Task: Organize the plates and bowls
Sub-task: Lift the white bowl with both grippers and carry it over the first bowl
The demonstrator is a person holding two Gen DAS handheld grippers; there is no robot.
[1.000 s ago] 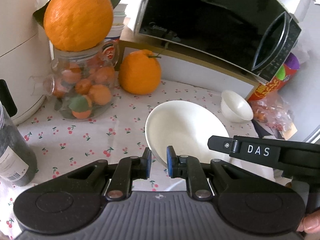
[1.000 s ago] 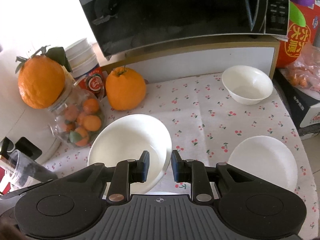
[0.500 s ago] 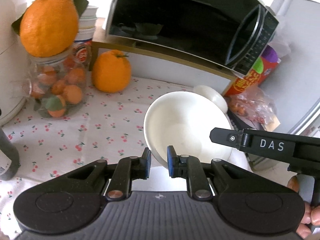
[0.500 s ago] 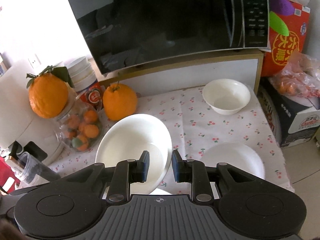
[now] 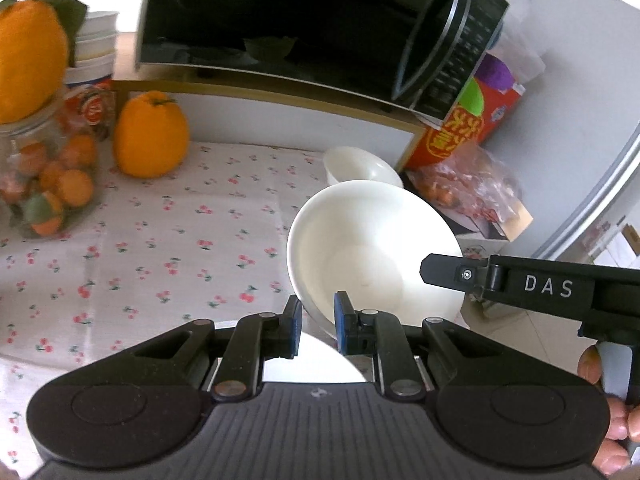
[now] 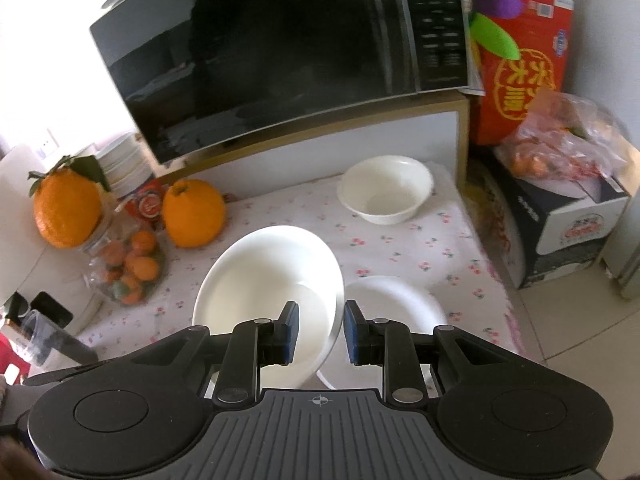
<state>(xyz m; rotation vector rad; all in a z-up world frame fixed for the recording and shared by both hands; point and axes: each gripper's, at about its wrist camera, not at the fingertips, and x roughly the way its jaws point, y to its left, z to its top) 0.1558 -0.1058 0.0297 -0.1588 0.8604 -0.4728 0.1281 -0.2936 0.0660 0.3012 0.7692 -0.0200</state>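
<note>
White ceramic deep plate (image 5: pixel 372 248), held jointly. Left gripper (image 5: pixel 316 320): blue pads pinching the plate's near-left rim. Right gripper (image 6: pixel 318 330): pads clamped on the near-right rim of the same plate, seen tilted in its view. Two-sided hold judged to steady a wide, slippery dish carried clear of the cloth.

Second plate (image 6: pixel 394 306): flat on the cherry-print cloth (image 6: pixel 420 248), just right of and below the carried one; likely stacking target.

Small bowl (image 6: pixel 386 190): upright near the shelf, apart from both plates, not yet sorted.

Beyond: microwave (image 6: pixel 280 52), orange (image 6: pixel 194 214), fruit jar (image 6: pixel 128 268).
</note>
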